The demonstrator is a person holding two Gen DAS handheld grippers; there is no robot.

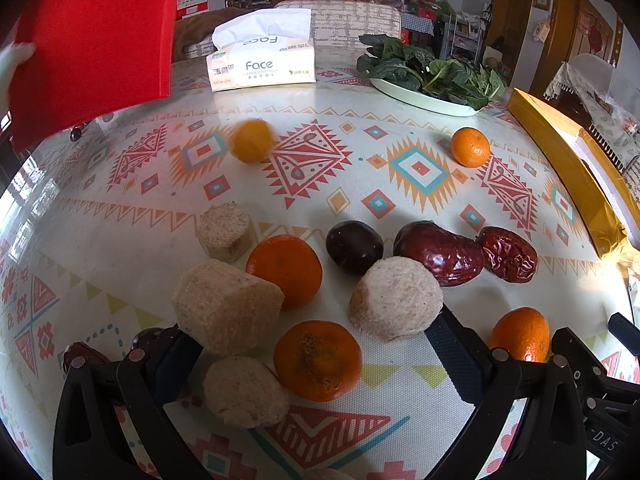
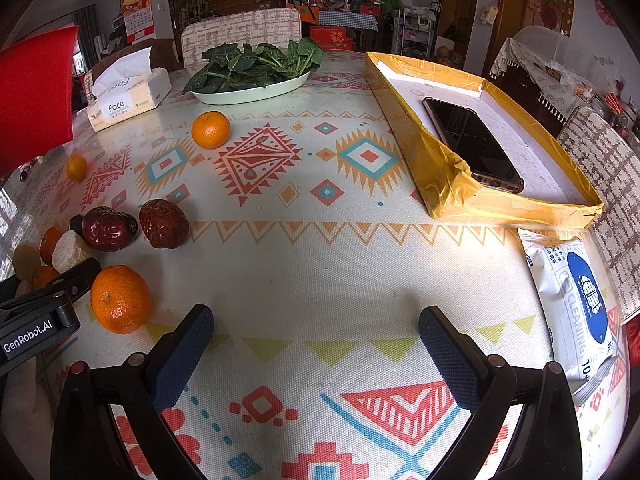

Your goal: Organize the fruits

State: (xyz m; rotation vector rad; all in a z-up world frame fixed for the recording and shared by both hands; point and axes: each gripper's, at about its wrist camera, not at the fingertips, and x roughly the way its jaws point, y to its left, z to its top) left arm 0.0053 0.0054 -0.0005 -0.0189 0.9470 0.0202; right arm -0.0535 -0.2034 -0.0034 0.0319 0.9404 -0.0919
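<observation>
Left tongs (image 1: 312, 364) gape around the tangerine (image 1: 318, 360), dead ahead at twelve o'clock between their pads; right tongs (image 2: 316, 344) stand open, empty, fruit heap at ten o'clock

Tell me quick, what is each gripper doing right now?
Left gripper: open, holding nothing, fingers around a scuffed orange mandarin.
Right gripper: open, empty, above the patterned tablecloth.

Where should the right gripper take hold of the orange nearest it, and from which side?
Grip the orange across its widest middle. It sits apart from the fruit pile, left of the open right gripper, with bare tablecloth on its right and near sides. Come in low from the right. The left gripper crowds its far-left side, so avoid that.
</observation>
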